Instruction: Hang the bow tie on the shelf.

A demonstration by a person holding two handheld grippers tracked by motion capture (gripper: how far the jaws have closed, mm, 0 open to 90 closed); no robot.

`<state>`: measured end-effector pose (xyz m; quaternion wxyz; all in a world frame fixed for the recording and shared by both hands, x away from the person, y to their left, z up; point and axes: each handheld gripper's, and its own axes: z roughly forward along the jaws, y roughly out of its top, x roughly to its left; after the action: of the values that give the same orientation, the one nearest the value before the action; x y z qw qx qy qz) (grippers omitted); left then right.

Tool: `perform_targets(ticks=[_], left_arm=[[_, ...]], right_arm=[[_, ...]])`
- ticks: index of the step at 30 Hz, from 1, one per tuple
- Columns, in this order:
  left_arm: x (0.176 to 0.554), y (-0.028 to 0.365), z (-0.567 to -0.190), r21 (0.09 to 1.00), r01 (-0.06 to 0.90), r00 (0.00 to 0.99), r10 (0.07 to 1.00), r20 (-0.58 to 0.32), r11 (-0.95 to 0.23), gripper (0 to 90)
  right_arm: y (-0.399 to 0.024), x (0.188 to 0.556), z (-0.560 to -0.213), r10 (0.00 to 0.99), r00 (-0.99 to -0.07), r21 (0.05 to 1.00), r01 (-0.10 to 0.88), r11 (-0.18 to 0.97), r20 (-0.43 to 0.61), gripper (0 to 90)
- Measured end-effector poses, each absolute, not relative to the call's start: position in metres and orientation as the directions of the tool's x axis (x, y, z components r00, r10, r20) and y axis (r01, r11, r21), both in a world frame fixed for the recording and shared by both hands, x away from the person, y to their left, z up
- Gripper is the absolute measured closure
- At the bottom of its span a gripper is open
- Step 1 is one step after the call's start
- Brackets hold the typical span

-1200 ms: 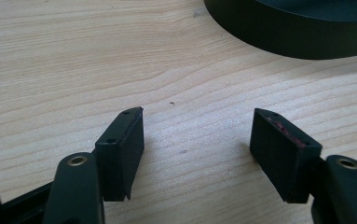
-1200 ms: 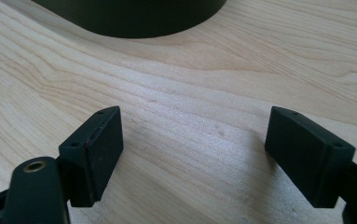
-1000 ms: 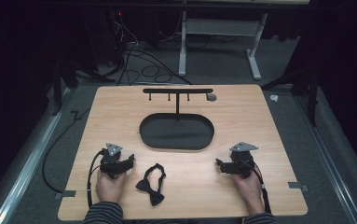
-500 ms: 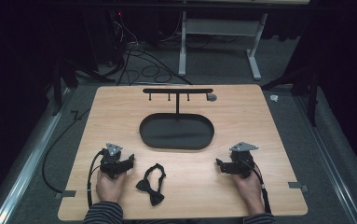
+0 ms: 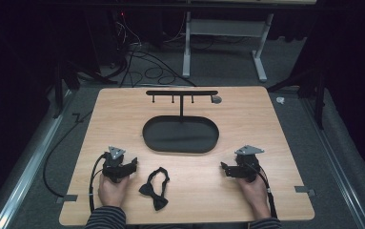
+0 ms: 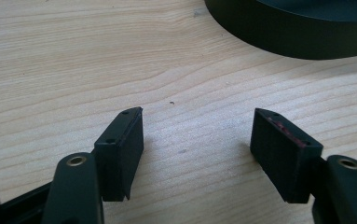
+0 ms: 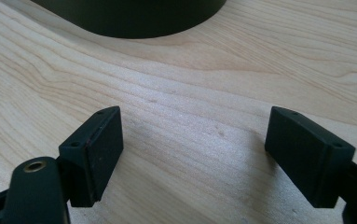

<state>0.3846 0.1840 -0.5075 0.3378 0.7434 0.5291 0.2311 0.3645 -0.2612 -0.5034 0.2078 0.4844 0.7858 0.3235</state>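
Observation:
A black bow tie (image 5: pixel 154 184) lies flat on the wooden table (image 5: pixel 256 124) near the front edge, between my two hands. My left gripper (image 5: pixel 131 165) rests on the table just left of it, open, with bare wood between its jaws (image 6: pixel 197 140). My right gripper (image 5: pixel 225 170) rests at the front right, also open over bare wood (image 7: pixel 192 140). Behind them sits a black oval tray (image 5: pixel 180 135) with a T-shaped hanger stand (image 5: pixel 181 93) rising from its far rim. The tray's dark wall (image 6: pixel 297 32) shows ahead of the left jaws, and its wall (image 7: pixel 134 16) ahead of the right jaws.
A small grey round piece (image 5: pixel 216 99) lies by the stand's right end. Tape tabs mark the table's front corners (image 5: pixel 303 189). Cables trail off the left side (image 5: pixel 61 143). Beyond the table are a grey floor, cables and a white table frame (image 5: pixel 223 43).

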Motion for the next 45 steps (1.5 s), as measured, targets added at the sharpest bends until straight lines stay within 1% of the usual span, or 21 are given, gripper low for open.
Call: perform_targets(ticks=[8, 13, 14, 17, 21, 26, 30, 33, 38, 42, 45], left_arm=[[0.385, 0.184, -0.507, 0.747, 0.63, 0.336, 0.942, -0.015, -0.213, 36.1], [0.385, 0.183, -0.507, 0.749, 0.628, 0.334, 0.943, -0.013, -0.212, 39.3], [0.384, 0.183, -0.507, 0.748, 0.628, 0.333, 0.943, -0.011, -0.214, 42.3], [0.383, 0.182, -0.505, 0.75, 0.626, 0.327, 0.945, -0.002, -0.215, 44.4], [0.379, 0.184, -0.501, 0.756, 0.622, 0.339, 0.94, -0.026, -0.204, 45.8], [0.373, 0.187, -0.493, 0.759, 0.621, 0.367, 0.928, -0.062, -0.195, 47.8], [0.368, 0.186, -0.487, 0.76, 0.616, 0.397, 0.915, -0.073, -0.206, 50.9], [0.363, 0.181, -0.482, 0.767, 0.604, 0.429, 0.899, -0.083, -0.217, 52.3], [0.36, 0.17, -0.478, 0.763, 0.608, 0.479, 0.868, -0.13, -0.222, 54.1], [0.358, 0.161, -0.476, 0.758, 0.599, 0.517, 0.847, -0.122, -0.257, 56.0], [0.359, 0.159, -0.474, 0.758, 0.6, 0.53, 0.837, -0.137, -0.256, 57.5]], right_arm=[[-0.261, 0.365, -0.503, 0.896, -0.444, 0.71, 0.627, 0.321, -0.013, 20.5], [-0.261, 0.365, -0.503, 0.896, -0.444, 0.71, 0.627, 0.321, -0.013, 20.5], [-0.261, 0.365, -0.503, 0.896, -0.444, 0.71, 0.627, 0.321, -0.013, 20.5], [-0.261, 0.365, -0.503, 0.896, -0.444, 0.71, 0.627, 0.321, -0.013, 20.5], [-0.261, 0.365, -0.503, 0.896, -0.444, 0.71, 0.627, 0.321, -0.013, 20.5], [-0.261, 0.365, -0.503, 0.896, -0.444, 0.71, 0.627, 0.321, -0.013, 20.5], [-0.261, 0.365, -0.503, 0.896, -0.444, 0.71, 0.627, 0.321, -0.013, 20.5], [-0.261, 0.365, -0.503, 0.896, -0.444, 0.71, 0.627, 0.321, -0.013, 20.5], [-0.261, 0.365, -0.503, 0.896, -0.444, 0.71, 0.627, 0.321, -0.013, 20.5], [-0.261, 0.365, -0.503, 0.896, -0.444, 0.71, 0.627, 0.321, -0.013, 20.5], [-0.261, 0.365, -0.503, 0.896, -0.444, 0.71, 0.627, 0.321, -0.013, 20.5]])
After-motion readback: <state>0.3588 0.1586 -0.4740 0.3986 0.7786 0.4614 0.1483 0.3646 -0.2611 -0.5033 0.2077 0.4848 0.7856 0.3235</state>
